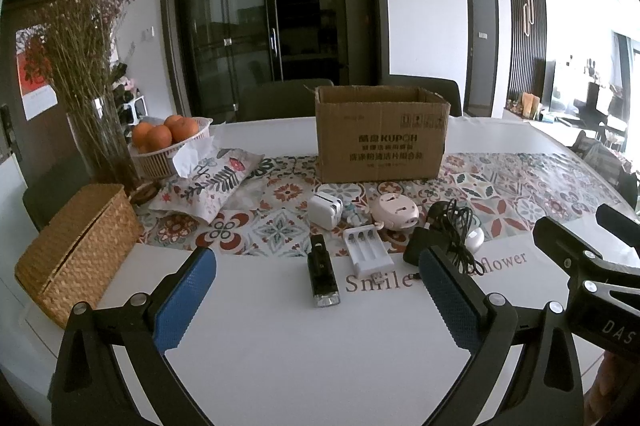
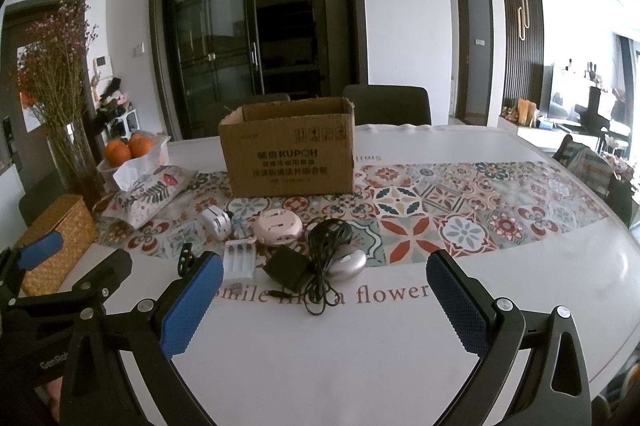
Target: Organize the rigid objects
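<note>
I see the room first: dark glass sliding doors (image 1: pixel 272 22) behind the table, with two dark chairs (image 2: pixel 386 104) pushed in on the far side. The white table (image 1: pixel 280 346) carries a patterned tile runner (image 2: pixel 460 210) across its middle and printed lettering near my edge.

The biggest container is the open cardboard box (image 1: pixel 380 138), upright on the runner at the far side; from both views I cannot tell what is inside it. At the left end a tall glass vase (image 1: pixel 102 146) holds dried flowers, a woven basket (image 1: pixel 80 250) sits at the near corner with its contents hidden, and a white bowl (image 1: pixel 160 162) holds oranges (image 1: pixel 168 132). A floral tissue pouch (image 1: pixel 208 182) lies beside the bowl.

The things to sort lie in a cluster in front of the box: a black power adapter with its coiled cable (image 2: pixel 316 262), a pink round device (image 1: pixel 394 212), a white plug adapter (image 1: pixel 326 210), a white battery charger (image 1: pixel 364 250), a black flashlight (image 1: pixel 323 276) nearest me, and a silvery mouse (image 2: pixel 348 264) touching the cable.

My left gripper (image 1: pixel 316 300) hovers above the table with its blue pads wide apart, holding nothing. My right gripper (image 2: pixel 324 302) is likewise spread, empty, with the cable's end between its fingers.
</note>
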